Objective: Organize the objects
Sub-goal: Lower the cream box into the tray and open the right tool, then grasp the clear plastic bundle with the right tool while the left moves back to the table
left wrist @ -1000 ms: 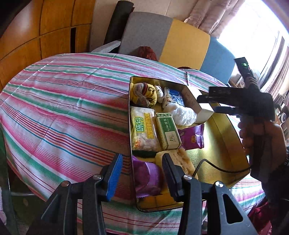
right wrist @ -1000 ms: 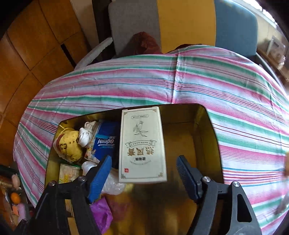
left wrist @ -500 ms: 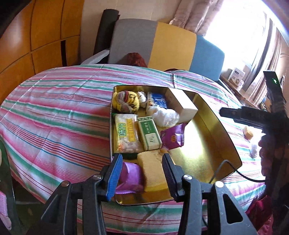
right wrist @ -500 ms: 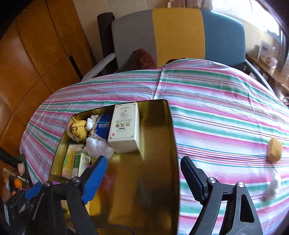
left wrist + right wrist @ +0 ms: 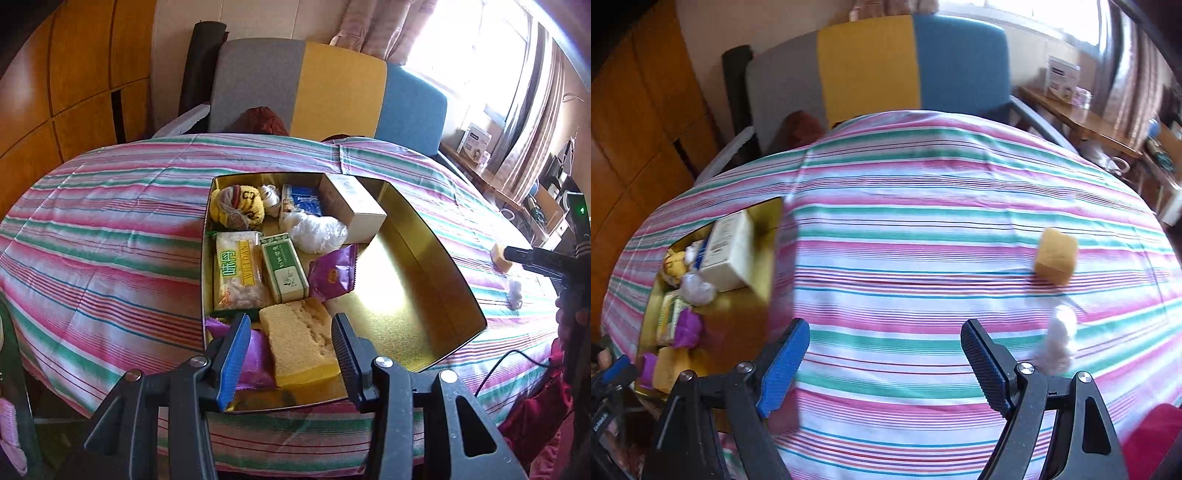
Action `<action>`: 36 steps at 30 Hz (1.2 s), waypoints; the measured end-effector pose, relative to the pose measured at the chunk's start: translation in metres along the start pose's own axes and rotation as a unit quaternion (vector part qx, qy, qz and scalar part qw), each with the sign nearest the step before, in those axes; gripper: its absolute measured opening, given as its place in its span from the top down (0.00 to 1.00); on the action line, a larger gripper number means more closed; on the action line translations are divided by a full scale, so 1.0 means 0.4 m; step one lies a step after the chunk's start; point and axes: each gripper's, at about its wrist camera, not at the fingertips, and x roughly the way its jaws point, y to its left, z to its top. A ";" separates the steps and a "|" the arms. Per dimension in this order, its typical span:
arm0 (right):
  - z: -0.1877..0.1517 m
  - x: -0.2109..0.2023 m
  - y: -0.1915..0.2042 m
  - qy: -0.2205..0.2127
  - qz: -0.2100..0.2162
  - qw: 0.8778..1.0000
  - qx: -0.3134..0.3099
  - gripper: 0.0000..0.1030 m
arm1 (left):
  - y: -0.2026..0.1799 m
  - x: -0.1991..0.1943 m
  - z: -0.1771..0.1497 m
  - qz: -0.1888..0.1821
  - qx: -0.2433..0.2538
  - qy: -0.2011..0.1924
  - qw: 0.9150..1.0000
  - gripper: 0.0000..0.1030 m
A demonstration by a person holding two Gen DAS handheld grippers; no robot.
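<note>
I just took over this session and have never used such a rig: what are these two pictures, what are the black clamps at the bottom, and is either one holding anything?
Each clamp is a hand-held two-finger gripper; a person carries one in each hand, and a fisheye camera on each looks along its fingers.

The left wrist view shows the left gripper open and empty above the near end of a gold tin on the striped tablecloth. The tin holds a white box, a green box, a yellow sponge, snack packets and a few small items.

The right wrist view shows the right gripper, also open and empty, above bare cloth. Ahead to its right lie a small yellow block and a white wad, both outside the tin.
</note>
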 end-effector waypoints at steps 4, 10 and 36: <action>0.014 -0.018 -0.103 -0.013 -0.029 0.999 0.029 0.16 | -0.020 0.002 0.005 -0.001 0.011 0.001 1.000 0.55; 0.013 -0.012 -0.293 -0.037 -0.074 0.991 0.110 0.12 | -0.066 0.008 0.013 -0.002 0.033 0.006 0.999 0.55; -0.045 0.053 -0.459 0.006 -0.010 0.959 0.282 0.11 | -0.403 0.097 0.040 -0.074 0.165 0.039 0.983 0.55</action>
